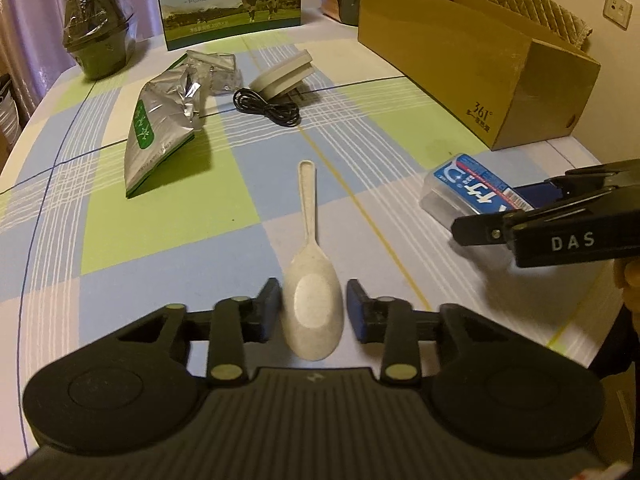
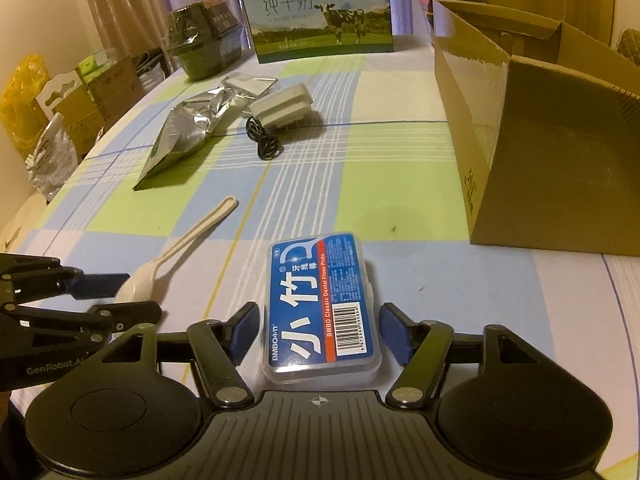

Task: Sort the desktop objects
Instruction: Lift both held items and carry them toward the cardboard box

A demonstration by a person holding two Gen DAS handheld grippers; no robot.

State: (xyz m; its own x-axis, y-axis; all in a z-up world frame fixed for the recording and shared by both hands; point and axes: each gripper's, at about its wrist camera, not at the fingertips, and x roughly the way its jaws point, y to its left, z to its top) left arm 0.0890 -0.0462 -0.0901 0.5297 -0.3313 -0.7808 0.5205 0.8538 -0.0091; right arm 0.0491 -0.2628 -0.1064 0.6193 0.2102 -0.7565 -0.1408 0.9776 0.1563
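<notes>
The left gripper [image 1: 313, 310] sits low over the table [image 1: 168, 216], which has a checked cloth in blue, green and white. Its blue fingers [image 1: 269, 308] are open, one on each side of the bowl of a cream spoon [image 1: 312, 312]. There is a thin gap on both sides, so they do not squeeze it. The spoon lies flat near the front edge of the table, and its handle points away toward the middle.

The right gripper [image 2: 318, 338] is open too. Its blue fingers [image 2: 244, 336] stand on both sides of a clear box of dental floss picks [image 2: 320, 308] with a blue label. They are just beside the box but do not touch it. The box lies flat near the front edge, to the right of the spoon.

Farther back, near the middle of the table, lie a silver foil bag [image 1: 160, 128] with a green label, a grey charger [image 1: 284, 76] and its black cord [image 1: 268, 110]. An open cardboard box [image 1: 480, 68] stands along the right edge. At the far edge stand a milk carton box [image 1: 232, 0] with a cow on it and a dark wrapped bowl [image 1: 98, 36] at the far left corner.
</notes>
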